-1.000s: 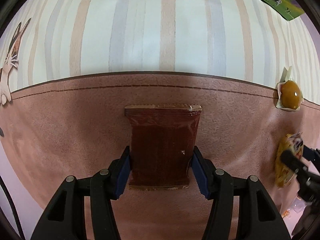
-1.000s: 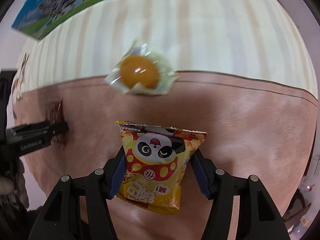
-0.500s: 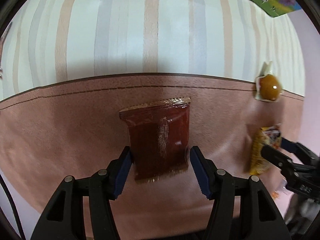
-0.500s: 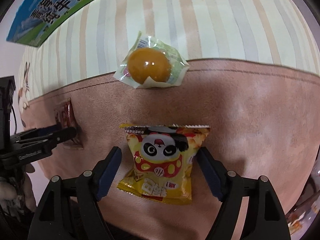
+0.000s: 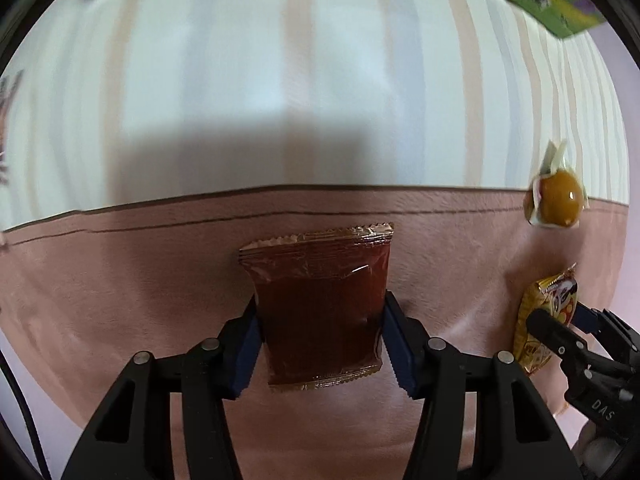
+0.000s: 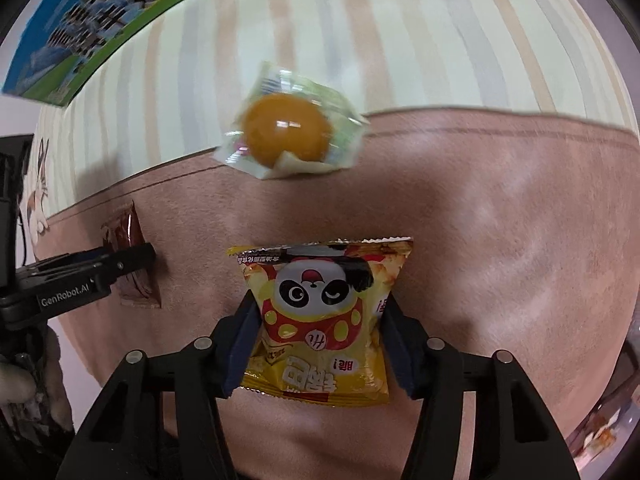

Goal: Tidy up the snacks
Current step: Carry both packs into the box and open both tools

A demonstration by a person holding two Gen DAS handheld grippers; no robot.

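My left gripper (image 5: 320, 344) is shut on a dark red-brown snack packet (image 5: 320, 300) over the pink suede mat (image 5: 120, 280). My right gripper (image 6: 318, 344) is shut on a yellow panda snack bag (image 6: 320, 316) over the same mat (image 6: 500, 260). A clear-wrapped orange jelly (image 6: 286, 132) lies on the mat's far edge beyond the panda bag; it also shows at the right of the left wrist view (image 5: 558, 200). The left wrist view shows the panda bag (image 5: 544, 320) at the right, and the right wrist view shows the brown packet (image 6: 128, 256) at the left.
A striped cloth (image 5: 300, 80) covers the table beyond the mat. A green and blue milk carton box (image 6: 92, 28) lies at the far edge. A clear bag of snacks (image 6: 600, 428) sits at the lower right of the right wrist view.
Both grippers were open around their packets half a second ago and have closed on them. The views have shifted slightly closer to the mat.
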